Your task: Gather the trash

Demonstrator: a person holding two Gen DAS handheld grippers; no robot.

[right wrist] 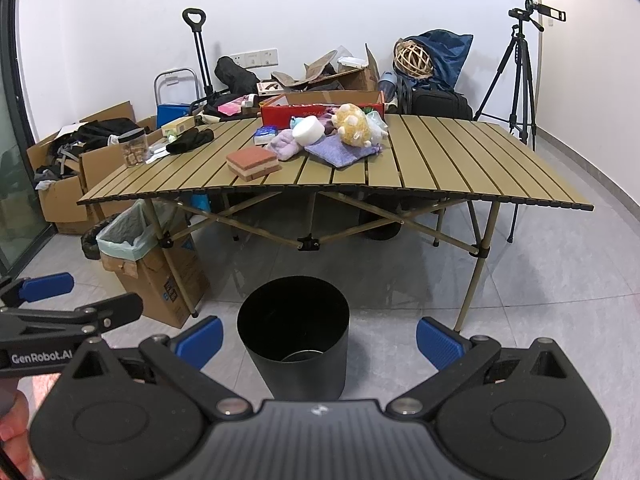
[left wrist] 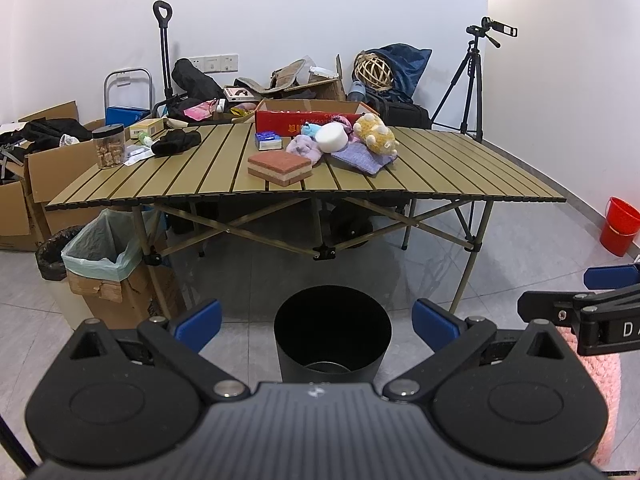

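A black round bin (left wrist: 332, 332) (right wrist: 294, 346) stands on the floor in front of a slatted folding table (left wrist: 460, 172) (right wrist: 460, 168). On the table lie a pink layered sponge block (left wrist: 280, 168) (right wrist: 253, 164), a small blue-white packet (left wrist: 269, 140) (right wrist: 265, 134), a white foam cylinder (left wrist: 331, 137) (right wrist: 307, 130), a yellow plush toy (left wrist: 376, 133) (right wrist: 352, 124), purple cloths (left wrist: 358, 159) (right wrist: 339, 151), black gloves (left wrist: 176, 142) (right wrist: 190, 139) and a clear jar (left wrist: 109, 146) (right wrist: 135, 147). My left gripper (left wrist: 318, 326) and right gripper (right wrist: 320, 340) hover open and empty above the bin, well short of the table.
A cardboard box lined with a green bag (left wrist: 102, 256) (right wrist: 132, 240) stands by the table's left leg. Open boxes of clutter (left wrist: 36, 176) fill the left. A red bucket (left wrist: 619, 226) sits at the right wall, a tripod (left wrist: 468, 80) (right wrist: 516, 68) behind the table.
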